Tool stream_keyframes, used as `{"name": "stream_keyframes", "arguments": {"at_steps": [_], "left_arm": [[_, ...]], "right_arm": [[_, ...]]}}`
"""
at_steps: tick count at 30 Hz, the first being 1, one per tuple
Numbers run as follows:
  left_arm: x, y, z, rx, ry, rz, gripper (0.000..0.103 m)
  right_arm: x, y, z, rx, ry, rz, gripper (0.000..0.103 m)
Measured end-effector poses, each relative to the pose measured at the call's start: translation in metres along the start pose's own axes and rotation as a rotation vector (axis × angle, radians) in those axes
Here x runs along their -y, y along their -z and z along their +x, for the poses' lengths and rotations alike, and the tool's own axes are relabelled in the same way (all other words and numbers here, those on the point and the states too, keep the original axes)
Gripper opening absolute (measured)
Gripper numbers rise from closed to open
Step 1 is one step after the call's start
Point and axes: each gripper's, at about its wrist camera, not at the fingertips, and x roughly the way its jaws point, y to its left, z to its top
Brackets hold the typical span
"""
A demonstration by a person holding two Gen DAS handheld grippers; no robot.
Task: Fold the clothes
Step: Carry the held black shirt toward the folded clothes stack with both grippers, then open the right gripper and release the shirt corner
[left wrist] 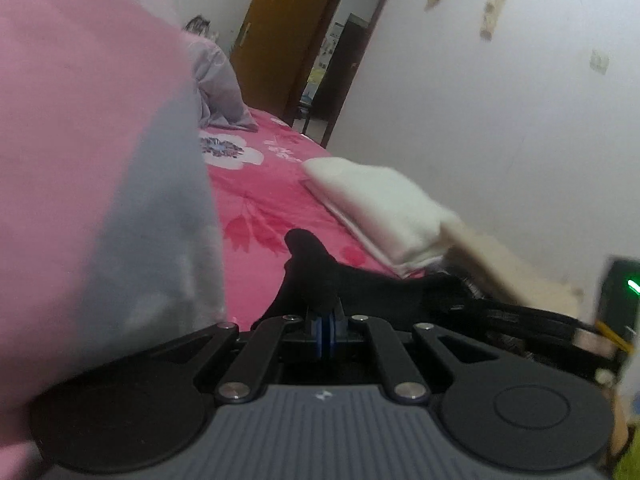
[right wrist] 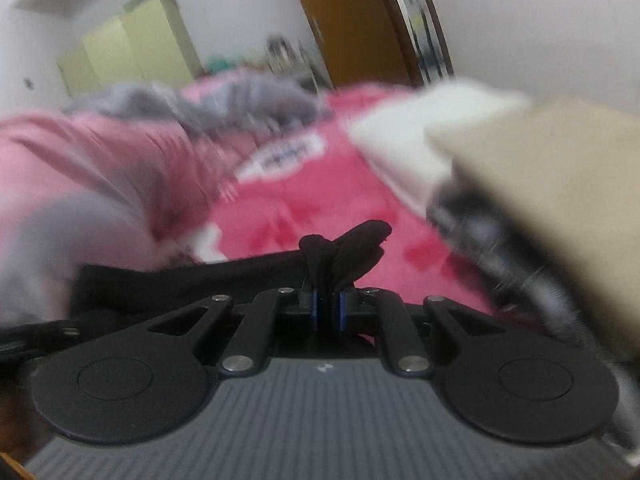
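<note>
While both tongs are pinched shut on the black garment (left wrist: 360, 284), pads nearly meeting w/ cloth bunched between them, the job is to lay it down flat on the pink floral bedspread (left wrist: 260, 184). Left gripper (left wrist: 325, 334) has one bunched corner, right gripper (right wrist: 328, 308) another, and the dark fabric runs between the two, low over the bed. Judgement: keep both grips firm, hold the span taut so no slack wrinkles in, bring both corners down level together, then drag a bit to smooth before letting go. Steer clear of the white folded pile (left wrist: 372, 204) to the right & the pink-grey cloth (left wrist: 92, 160) at left, which sits close. Right view is blurry, so exact edge alignment can't be told
</note>
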Motion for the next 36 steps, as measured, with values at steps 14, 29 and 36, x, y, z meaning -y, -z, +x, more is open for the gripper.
{"name": "stream_keyframes", "arguments": {"at_steps": [14, 29, 36], "left_arm": [[0.017, 0.007, 0.021, -0.032, -0.092, 0.105, 0.004], [0.017, 0.02, 0.023, -0.023, -0.169, 0.211, 0.004], [0.032, 0.034, 0.025, -0.022, -0.147, 0.158, 0.004]], "right_arm": [[0.014, 0.013, -0.029, 0.034, 0.088, -0.02, 0.029], [-0.037, 0.04, -0.114, 0.111, -0.058, -0.013, 0.03], [-0.049, 0.051, -0.113, 0.071, -0.02, -0.031, 0.03]]}}
